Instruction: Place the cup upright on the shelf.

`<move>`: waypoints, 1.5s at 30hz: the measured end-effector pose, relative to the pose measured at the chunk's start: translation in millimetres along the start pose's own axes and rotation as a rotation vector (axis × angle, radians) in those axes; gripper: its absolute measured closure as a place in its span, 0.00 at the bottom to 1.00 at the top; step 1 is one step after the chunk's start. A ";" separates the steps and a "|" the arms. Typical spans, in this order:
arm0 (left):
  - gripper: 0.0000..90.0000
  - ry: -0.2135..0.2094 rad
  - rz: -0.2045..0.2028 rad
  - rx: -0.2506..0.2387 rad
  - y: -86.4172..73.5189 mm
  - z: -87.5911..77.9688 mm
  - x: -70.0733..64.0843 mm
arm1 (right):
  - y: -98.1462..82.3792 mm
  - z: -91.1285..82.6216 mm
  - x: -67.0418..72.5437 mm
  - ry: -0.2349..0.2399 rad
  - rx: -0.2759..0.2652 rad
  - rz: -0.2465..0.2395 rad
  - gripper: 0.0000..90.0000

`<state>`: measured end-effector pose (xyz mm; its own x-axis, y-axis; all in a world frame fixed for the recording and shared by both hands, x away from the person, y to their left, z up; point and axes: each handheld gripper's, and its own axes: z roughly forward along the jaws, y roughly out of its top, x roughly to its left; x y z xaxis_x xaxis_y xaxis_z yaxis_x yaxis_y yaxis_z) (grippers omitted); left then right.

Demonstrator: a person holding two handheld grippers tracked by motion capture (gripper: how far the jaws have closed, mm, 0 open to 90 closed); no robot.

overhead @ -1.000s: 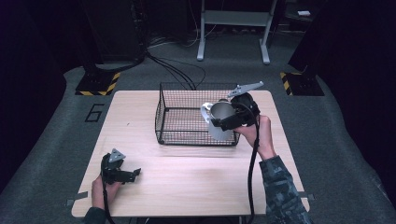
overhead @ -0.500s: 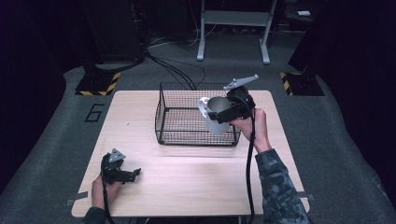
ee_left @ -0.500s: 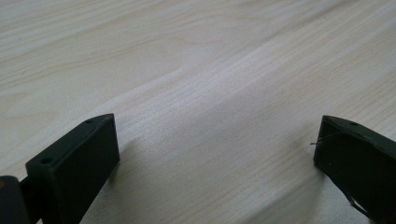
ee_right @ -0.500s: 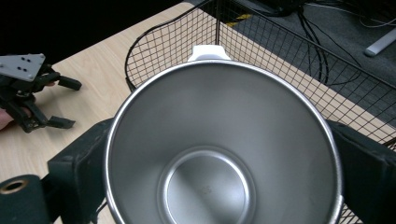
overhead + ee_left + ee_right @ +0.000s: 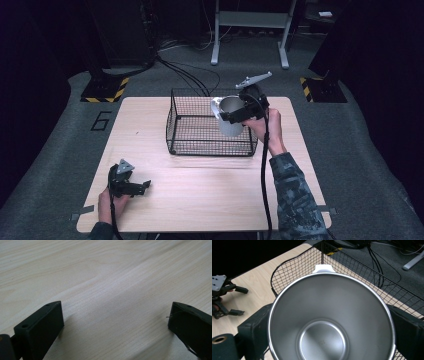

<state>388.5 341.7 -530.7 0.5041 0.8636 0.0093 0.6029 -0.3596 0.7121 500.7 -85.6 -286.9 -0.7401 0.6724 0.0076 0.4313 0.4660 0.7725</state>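
Hovering over wire basket (image 5: 210,145): right gripper (image 5: 239,114) is pinching steel cup (image 5: 332,320), which risks clipping the rim and slipping; left gripper (image 5: 131,186) is resting spread.

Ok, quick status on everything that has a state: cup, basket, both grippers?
Steel cup: held up over the basket's right end, tilted, nothing inside.
Wire basket: upright on the table, open-topped, nothing inside.
Right gripper: shut on the cup's sides.
Left gripper: open, resting low on the table, holding nothing.

Steel cup's (image 5: 332,322) lower rim cut off (right gripper view)
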 end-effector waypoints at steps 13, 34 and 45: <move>0.00 0.002 0.001 -0.002 -0.1 0.1 -0.1 | 13.2 17.9 -7.9 -0.003 0.014 0.003 0.06; 0.00 0.002 0.001 -0.002 -0.1 0.1 -0.1 | 23.6 54.4 -25.1 -0.030 0.061 0.054 0.06; 0.00 -0.003 0.006 0.010 0.0 -0.7 0.3 | 24.6 76.0 -30.5 -0.039 0.099 0.071 0.06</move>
<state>388.2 342.2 -530.2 0.5096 0.8603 0.0111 0.6061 -0.3681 0.7051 573.1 -50.9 -316.4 -0.6862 0.7266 0.0344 0.5324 0.4694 0.7044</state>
